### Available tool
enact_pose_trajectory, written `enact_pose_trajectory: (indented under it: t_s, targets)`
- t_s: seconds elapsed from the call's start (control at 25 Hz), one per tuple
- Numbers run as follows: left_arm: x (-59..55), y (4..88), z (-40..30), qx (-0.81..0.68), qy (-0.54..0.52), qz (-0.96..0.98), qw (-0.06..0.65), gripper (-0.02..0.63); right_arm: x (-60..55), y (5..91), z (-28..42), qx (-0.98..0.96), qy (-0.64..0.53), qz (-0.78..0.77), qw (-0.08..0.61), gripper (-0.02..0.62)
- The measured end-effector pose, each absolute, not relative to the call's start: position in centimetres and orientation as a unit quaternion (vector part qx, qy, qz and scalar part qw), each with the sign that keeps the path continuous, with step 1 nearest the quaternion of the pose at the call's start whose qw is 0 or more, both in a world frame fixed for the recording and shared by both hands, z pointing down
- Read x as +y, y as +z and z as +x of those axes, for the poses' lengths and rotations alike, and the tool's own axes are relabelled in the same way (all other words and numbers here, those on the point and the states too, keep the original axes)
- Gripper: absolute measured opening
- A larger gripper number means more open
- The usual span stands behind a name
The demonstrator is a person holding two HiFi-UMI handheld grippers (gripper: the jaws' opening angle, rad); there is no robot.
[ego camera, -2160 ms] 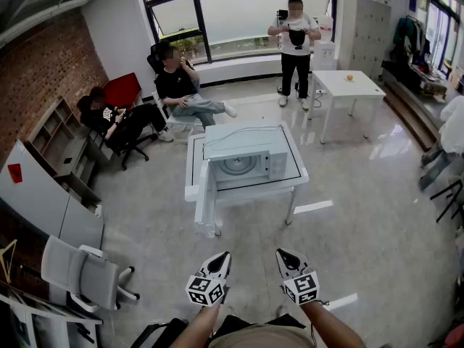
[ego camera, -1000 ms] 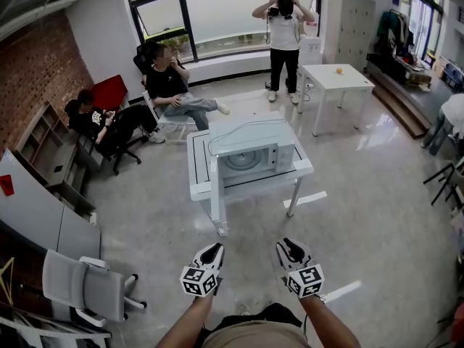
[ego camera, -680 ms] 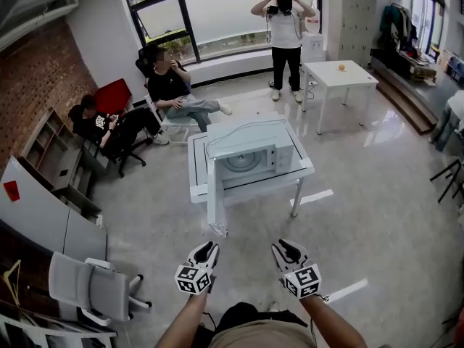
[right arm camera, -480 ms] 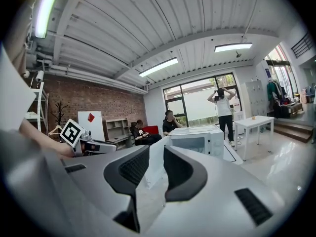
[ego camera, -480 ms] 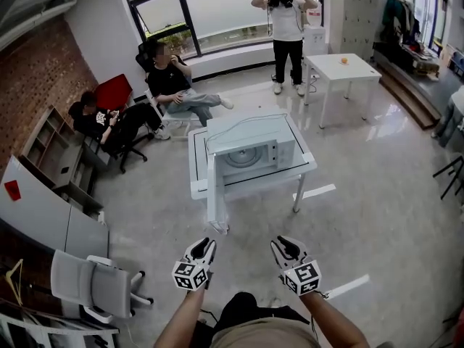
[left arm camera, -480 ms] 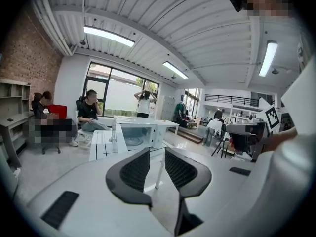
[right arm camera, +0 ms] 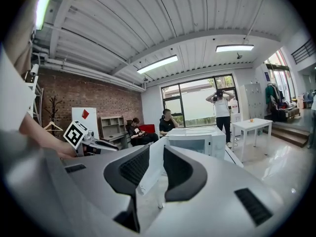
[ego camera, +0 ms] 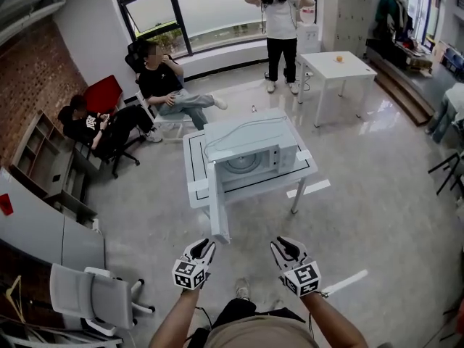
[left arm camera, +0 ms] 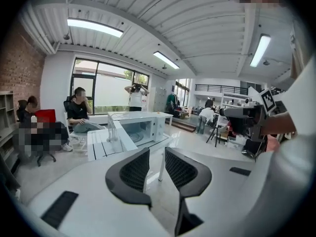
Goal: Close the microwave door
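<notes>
Head view: microwave (ego camera: 250,154) is sitting mid-tabletop. Its door (ego camera: 217,205) is standing open, swinging out past the table's (ego camera: 194,174) near edge and pointing toward the left gripper (ego camera: 201,249). The right gripper (ego camera: 285,248) is hanging farther off, so the left is likely nearer.

Left gripper view: the jaws have just been opening and are now slightly apart, holding nothing.

Right gripper view: the jaws are standing apart and empty, with the door lying ahead, well apart.
</notes>
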State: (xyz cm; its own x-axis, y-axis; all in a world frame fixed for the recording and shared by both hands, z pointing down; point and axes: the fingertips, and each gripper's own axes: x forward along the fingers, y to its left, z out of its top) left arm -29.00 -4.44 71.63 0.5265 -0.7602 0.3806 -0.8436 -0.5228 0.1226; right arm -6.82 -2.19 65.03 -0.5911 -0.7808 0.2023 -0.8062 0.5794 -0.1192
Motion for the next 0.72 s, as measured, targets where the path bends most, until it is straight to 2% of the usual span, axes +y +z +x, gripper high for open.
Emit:
enact_pose_trajectory:
  t_s: [0.28, 0.72]
  targets:
    - [-7.4, 75.7, -30.8, -0.408, 0.174, 0.878, 0.179, 0.121, -4.8, 66.7, -8.3, -0.866, 0.114, 0.482, 0.07, 0.092]
    - [-9.2, 80.8, -30.3, -0.32, 0.227, 0.901, 0.187, 0.123, -7.8, 68.2, -10.5, -0.838, 0.126, 0.525, 0.081, 0.091]
